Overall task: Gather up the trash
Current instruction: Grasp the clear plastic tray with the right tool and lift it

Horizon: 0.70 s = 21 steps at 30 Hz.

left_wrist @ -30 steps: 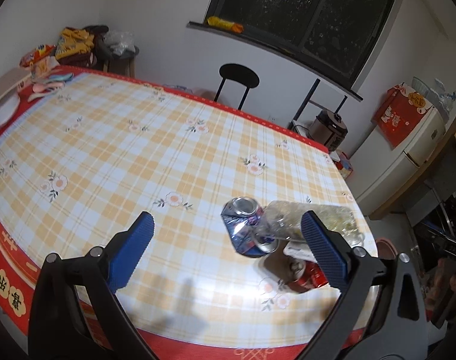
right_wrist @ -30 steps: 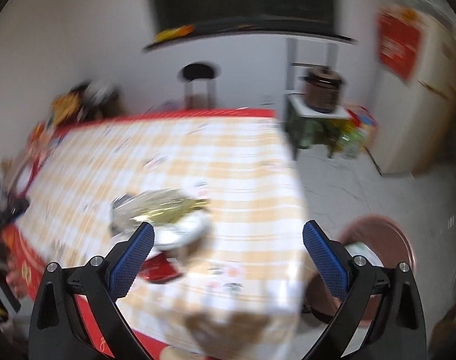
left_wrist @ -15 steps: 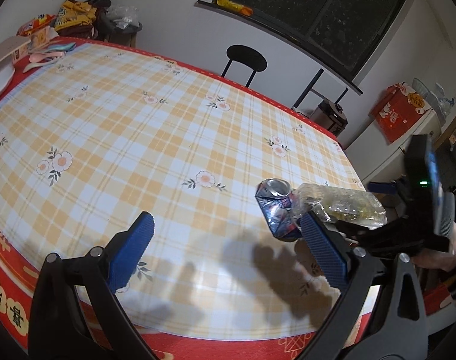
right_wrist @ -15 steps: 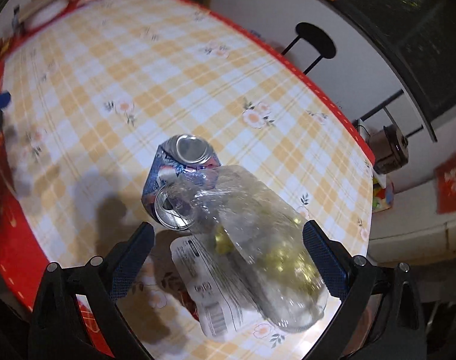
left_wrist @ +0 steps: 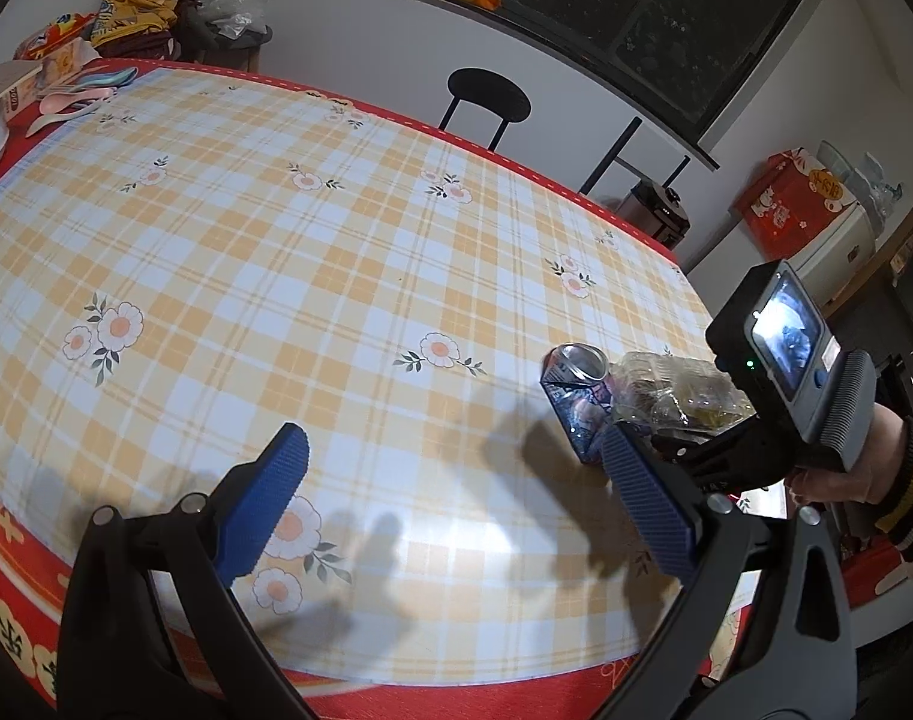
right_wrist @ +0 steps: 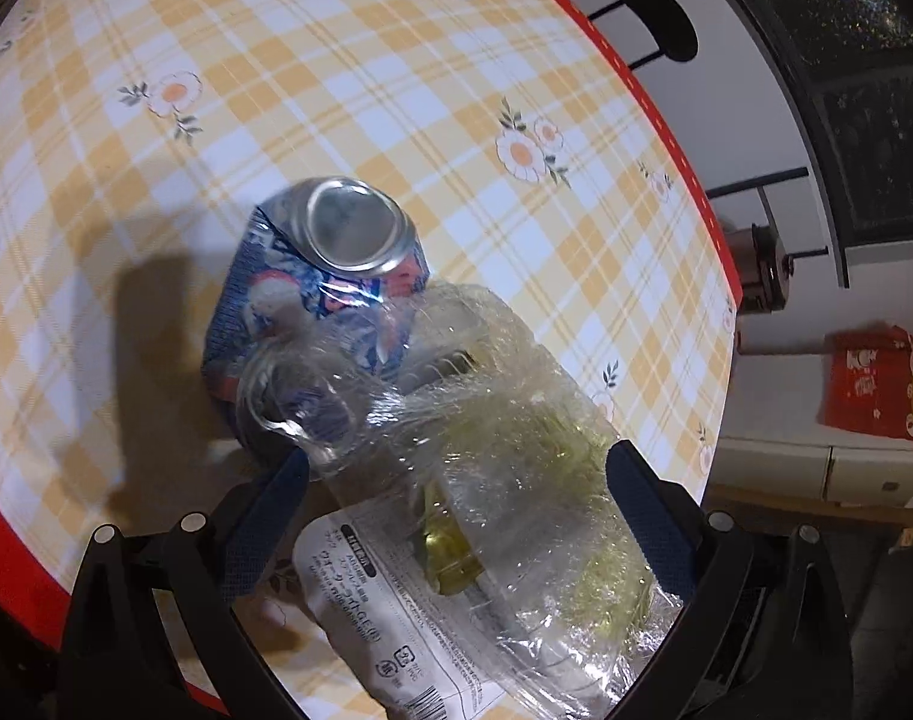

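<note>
A crushed blue drink can [right_wrist: 312,294] lies on the checked tablecloth [right_wrist: 396,90] near the table's right edge. A crumpled clear plastic bottle [right_wrist: 486,450] lies on top of it, with a white labelled wrapper [right_wrist: 384,600] beneath. My right gripper [right_wrist: 456,498] is open, its blue fingers on either side of the bottle. In the left wrist view the can [left_wrist: 576,396] and bottle [left_wrist: 678,390] lie just past my right finger. My left gripper [left_wrist: 450,504] is open and empty above the tablecloth.
A black stool [left_wrist: 486,99] stands behind the table. A rice cooker [left_wrist: 654,216] and a red box [left_wrist: 792,204] stand at the right. Spoons and packets [left_wrist: 78,90] lie at the far left corner.
My right gripper has moved down onto the trash pile until its fingers straddle the bottle. My left gripper has moved a little closer to the table.
</note>
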Available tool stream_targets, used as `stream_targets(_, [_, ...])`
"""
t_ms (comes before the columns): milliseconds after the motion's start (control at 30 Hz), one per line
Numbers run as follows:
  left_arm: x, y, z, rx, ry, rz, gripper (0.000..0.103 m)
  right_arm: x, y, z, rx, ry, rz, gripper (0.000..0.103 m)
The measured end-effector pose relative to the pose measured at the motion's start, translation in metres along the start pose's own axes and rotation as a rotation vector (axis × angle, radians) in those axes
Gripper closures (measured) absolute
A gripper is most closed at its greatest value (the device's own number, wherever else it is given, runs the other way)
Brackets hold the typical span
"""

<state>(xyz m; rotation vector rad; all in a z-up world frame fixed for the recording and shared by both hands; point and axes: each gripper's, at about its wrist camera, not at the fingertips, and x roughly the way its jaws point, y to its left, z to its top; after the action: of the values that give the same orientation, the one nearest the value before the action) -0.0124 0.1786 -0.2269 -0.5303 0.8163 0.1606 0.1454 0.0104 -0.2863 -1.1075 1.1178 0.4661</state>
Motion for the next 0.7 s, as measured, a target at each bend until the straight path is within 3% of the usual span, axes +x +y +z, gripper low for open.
stream_targets(100, [0.005, 0.001, 0.002, 0.005, 0.009, -0.008, 0.006, 0.004, -0.005, 0.001, 0.014, 0.011, -0.002, 0.009])
stream_targets(167, [0.008, 0.001, 0.003, 0.011, 0.016, -0.014, 0.006, 0.002, -0.009, 0.002, 0.022, 0.009, -0.007, 0.019])
stream_targets(233, [0.012, -0.001, 0.004, 0.016, 0.023, -0.02, 0.006, -0.003, -0.013, 0.003, 0.032, -0.004, 0.019, 0.021])
stream_targets(267, [0.013, -0.002, 0.004, 0.018, 0.026, -0.022, 0.006, -0.007, -0.015, 0.004, 0.037, -0.016, 0.032, 0.03])
stream_targets(300, [0.015, -0.003, 0.005, 0.021, 0.028, -0.025, 0.006, -0.013, -0.018, 0.004, 0.044, -0.031, 0.042, 0.031])
stream_targets(333, [0.017, -0.005, 0.005, 0.026, 0.031, -0.027, 0.006, -0.017, -0.02, 0.004, 0.051, -0.043, 0.057, 0.039])
stream_targets(500, [0.025, -0.014, 0.008, 0.055, 0.041, -0.038, 0.006, -0.046, -0.04, 0.0, 0.107, -0.132, 0.139, 0.05])
stream_targets(700, [0.036, -0.032, 0.008, 0.107, 0.055, -0.061, 0.006, -0.077, -0.084, -0.024, 0.259, -0.267, 0.191, 0.062])
